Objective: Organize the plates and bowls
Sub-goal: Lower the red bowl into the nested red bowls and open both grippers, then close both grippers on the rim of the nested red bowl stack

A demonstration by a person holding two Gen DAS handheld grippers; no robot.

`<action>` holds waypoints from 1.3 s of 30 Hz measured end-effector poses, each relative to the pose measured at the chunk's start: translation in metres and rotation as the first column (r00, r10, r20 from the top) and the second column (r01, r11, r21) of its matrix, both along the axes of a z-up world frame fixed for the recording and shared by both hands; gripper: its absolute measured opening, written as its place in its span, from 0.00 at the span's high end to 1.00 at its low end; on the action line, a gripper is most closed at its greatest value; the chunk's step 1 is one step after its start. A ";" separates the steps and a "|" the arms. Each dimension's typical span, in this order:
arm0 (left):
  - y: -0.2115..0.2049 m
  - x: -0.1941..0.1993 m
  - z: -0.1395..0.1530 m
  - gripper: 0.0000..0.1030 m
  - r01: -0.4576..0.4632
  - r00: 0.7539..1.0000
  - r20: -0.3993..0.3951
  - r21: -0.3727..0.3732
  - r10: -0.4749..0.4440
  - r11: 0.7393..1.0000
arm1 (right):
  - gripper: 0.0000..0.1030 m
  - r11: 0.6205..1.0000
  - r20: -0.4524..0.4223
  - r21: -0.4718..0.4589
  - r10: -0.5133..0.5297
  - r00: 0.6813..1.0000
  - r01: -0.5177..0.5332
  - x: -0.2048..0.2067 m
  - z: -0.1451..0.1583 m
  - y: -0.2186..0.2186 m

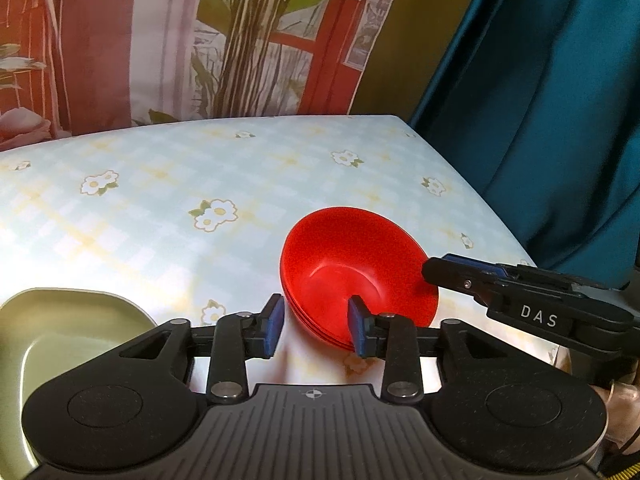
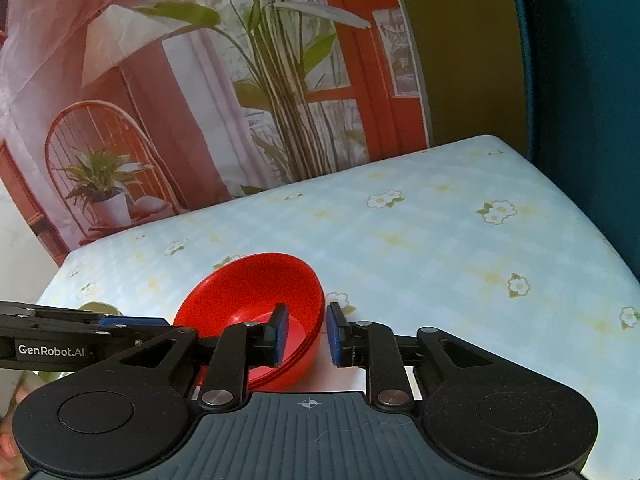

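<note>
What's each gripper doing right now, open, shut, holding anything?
Left gripper: jaws open, straddling the near rim of the stacked red plastic bowls, not clamped.
Right gripper: jaws open astride the bowls' rim, gripping nothing.

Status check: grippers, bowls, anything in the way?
Left gripper open, astride the bowls' near rim. Right gripper open, astride the opposite rim. Green plate off left, nothing blocking.

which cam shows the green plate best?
Left wrist. The green plate fills its lower-left corner, rim and inner surface visible, though the gripper body hides part of it. The right wrist view shows only a pale green sliver behind the left gripper's fingers, too small to judge.
</note>
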State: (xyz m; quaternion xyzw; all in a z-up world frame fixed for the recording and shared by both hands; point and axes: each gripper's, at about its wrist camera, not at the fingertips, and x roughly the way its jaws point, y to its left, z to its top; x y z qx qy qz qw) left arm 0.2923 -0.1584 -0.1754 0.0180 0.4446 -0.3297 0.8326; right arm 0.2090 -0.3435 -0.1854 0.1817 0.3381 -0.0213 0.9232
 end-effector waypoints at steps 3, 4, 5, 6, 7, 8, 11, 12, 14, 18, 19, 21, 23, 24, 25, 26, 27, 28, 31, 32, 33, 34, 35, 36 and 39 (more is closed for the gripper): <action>0.001 0.001 0.000 0.58 -0.013 1.000 0.002 -0.002 0.013 1.000 | 0.79 1.000 -0.005 -0.001 -0.006 1.000 0.006 0.000 -0.001 -0.001; 0.001 0.002 0.000 0.58 -0.017 1.000 0.002 -0.002 0.017 1.000 | 0.79 1.000 -0.007 -0.001 -0.008 1.000 0.008 0.000 -0.001 -0.001; 0.001 0.003 -0.001 0.58 -0.020 1.000 0.001 -0.001 0.020 1.000 | 0.77 1.000 -0.008 0.000 -0.009 1.000 0.009 0.001 -0.002 -0.002; 0.001 0.004 -0.001 0.58 -0.023 1.000 0.000 -0.001 0.023 1.000 | 0.75 1.000 -0.009 0.000 -0.010 1.000 0.010 0.001 -0.002 -0.001; 0.001 0.004 -0.001 0.58 -0.026 1.000 -0.001 -0.001 0.026 1.000 | 0.72 1.000 -0.010 0.001 -0.012 1.000 0.012 0.001 -0.002 -0.001; 0.001 0.005 -0.002 0.58 -0.029 1.000 -0.002 -0.001 0.029 1.000 | 0.71 1.000 -0.011 0.001 -0.013 1.000 0.013 0.002 -0.002 -0.001; 0.001 0.005 -0.002 0.58 -0.034 0.999 -0.003 -0.001 0.034 0.999 | 0.70 1.000 -0.012 0.003 -0.015 1.000 0.015 0.003 -0.003 -0.001; 0.001 0.005 -0.002 0.57 -0.036 0.999 -0.003 -0.001 0.036 0.999 | 0.70 1.000 -0.013 0.003 -0.016 1.000 0.016 0.003 -0.003 -0.001; 0.002 0.005 -0.003 0.57 -0.039 0.999 -0.004 0.001 0.039 0.999 | 0.69 1.000 -0.016 0.004 -0.019 1.000 0.019 0.003 -0.003 -0.002; 0.003 0.006 -0.003 0.55 -0.056 0.998 -0.012 0.004 0.056 0.998 | 0.64 0.999 -0.022 0.012 -0.031 0.999 0.031 0.003 -0.005 -0.004; 0.003 0.006 -0.003 0.53 -0.061 0.998 -0.011 0.004 0.061 0.998 | 0.62 0.999 -0.024 0.014 -0.034 0.999 0.034 0.003 -0.005 -0.004; 0.005 0.008 -0.003 0.50 -0.068 0.998 -0.011 0.001 0.068 0.998 | 0.60 0.999 -0.023 0.020 -0.036 0.999 0.037 0.003 -0.006 -0.005; 0.005 0.009 -0.005 0.50 -0.073 0.997 -0.014 -0.001 0.073 0.997 | 0.59 0.999 -0.026 0.024 -0.035 0.999 0.036 0.004 -0.008 -0.004; 0.005 0.009 -0.006 0.50 -0.074 0.997 -0.019 -0.002 0.074 0.997 | 0.59 0.999 -0.029 0.027 -0.034 0.999 0.035 0.004 -0.009 -0.003; 0.005 0.010 -0.007 0.50 -0.073 0.997 -0.023 -0.003 0.073 0.997 | 0.59 0.999 -0.032 0.031 -0.032 0.999 0.033 0.005 -0.010 -0.003; 0.004 0.011 -0.007 0.50 -0.072 0.997 -0.026 -0.004 0.072 0.997 | 0.59 0.999 -0.035 0.034 -0.030 0.999 0.032 0.006 -0.011 -0.003; 0.004 0.011 -0.007 0.50 -0.070 0.997 -0.029 -0.006 0.070 0.998 | 0.59 0.999 -0.037 0.037 -0.029 0.999 0.030 0.007 -0.012 -0.002; 0.003 0.011 -0.008 0.50 -0.068 0.997 -0.032 -0.007 0.067 0.998 | 0.59 0.999 -0.037 0.040 -0.027 0.999 0.029 0.008 -0.012 -0.002; 0.001 0.013 -0.011 0.50 -0.062 0.997 -0.044 -0.013 0.062 0.998 | 0.59 0.999 -0.038 0.048 -0.024 0.999 0.026 0.011 -0.014 0.001; 0.000 0.014 -0.013 0.50 -0.060 0.997 -0.050 -0.015 0.060 0.998 | 0.59 0.998 -0.039 0.051 -0.023 0.999 0.025 0.012 -0.015 0.002; -0.001 0.015 -0.014 0.50 -0.059 0.997 -0.054 -0.016 0.058 0.998 | 0.59 0.998 -0.040 0.055 -0.021 0.999 0.024 0.013 -0.015 0.003; -0.002 0.015 -0.016 0.50 -0.057 0.997 -0.057 -0.017 0.056 0.998 | 0.59 0.998 -0.040 0.058 -0.020 0.999 0.023 0.014 -0.015 0.003; -0.004 0.016 -0.017 0.50 -0.055 0.997 -0.060 -0.017 0.054 0.998 | 0.59 0.998 -0.039 0.059 -0.019 0.999 0.022 0.015 -0.016 0.004; -0.005 0.017 -0.018 0.50 -0.054 0.997 -0.062 -0.017 0.053 0.998 | 0.59 0.998 -0.038 0.062 -0.019 0.999 0.021 0.015 -0.016 0.005; -0.008 0.019 -0.021 0.50 -0.052 0.996 -0.069 -0.020 0.050 0.998 | 0.59 0.997 -0.037 0.070 -0.018 0.999 0.021 0.016 -0.016 0.007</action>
